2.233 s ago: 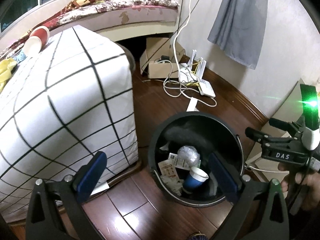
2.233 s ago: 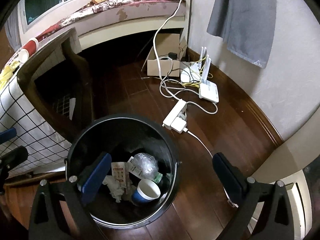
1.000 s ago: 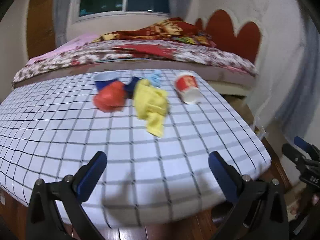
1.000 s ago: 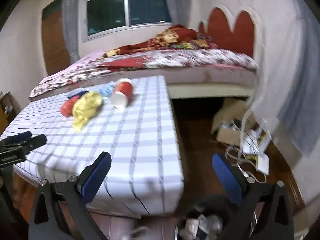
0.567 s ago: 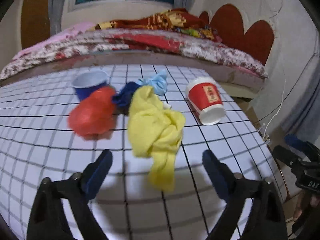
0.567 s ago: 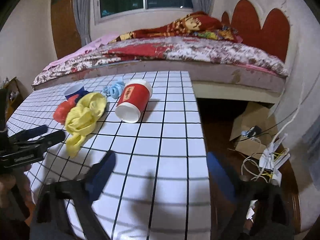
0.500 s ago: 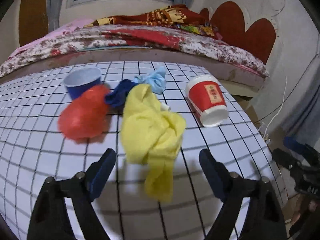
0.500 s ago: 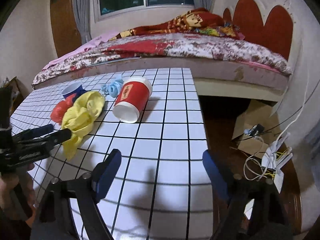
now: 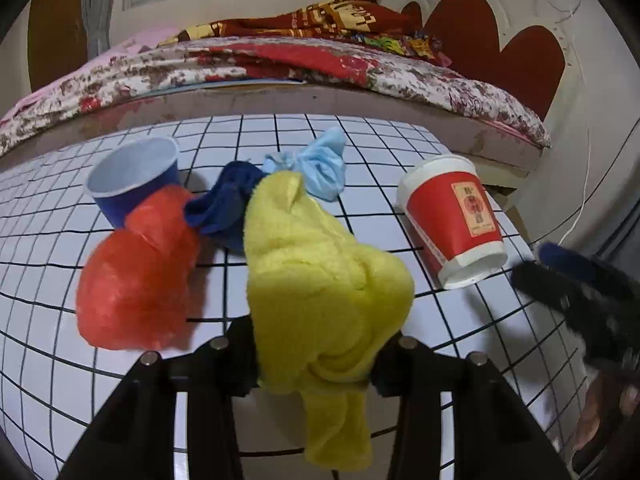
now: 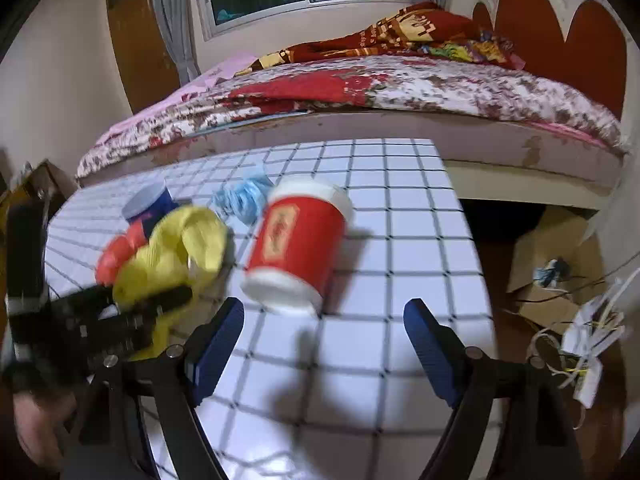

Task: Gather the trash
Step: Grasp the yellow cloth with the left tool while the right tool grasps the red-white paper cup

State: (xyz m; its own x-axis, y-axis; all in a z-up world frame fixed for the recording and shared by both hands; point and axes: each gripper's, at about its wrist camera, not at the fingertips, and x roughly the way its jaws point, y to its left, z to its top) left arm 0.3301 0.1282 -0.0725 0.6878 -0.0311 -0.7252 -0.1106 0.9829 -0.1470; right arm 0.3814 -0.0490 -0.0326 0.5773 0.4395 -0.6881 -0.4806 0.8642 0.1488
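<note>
Left gripper [image 9: 316,354] had closed in from wide open; fingers now pinched the yellow cloth [image 9: 320,280] on the tabletop [image 9: 400,152]. Right gripper [image 10: 324,344] had moved up, fingers spread, near the red cup [image 10: 296,248]. Ready to lift soon, probably.

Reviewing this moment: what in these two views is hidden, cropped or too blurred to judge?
- Left wrist: left gripper pads hidden by the yellow cloth.
- Left wrist: right gripper motion-blurred, cut by the edge.
- Right wrist: orange bag blurred, mostly behind the cloth.
- Red cup inside faces away.
</note>
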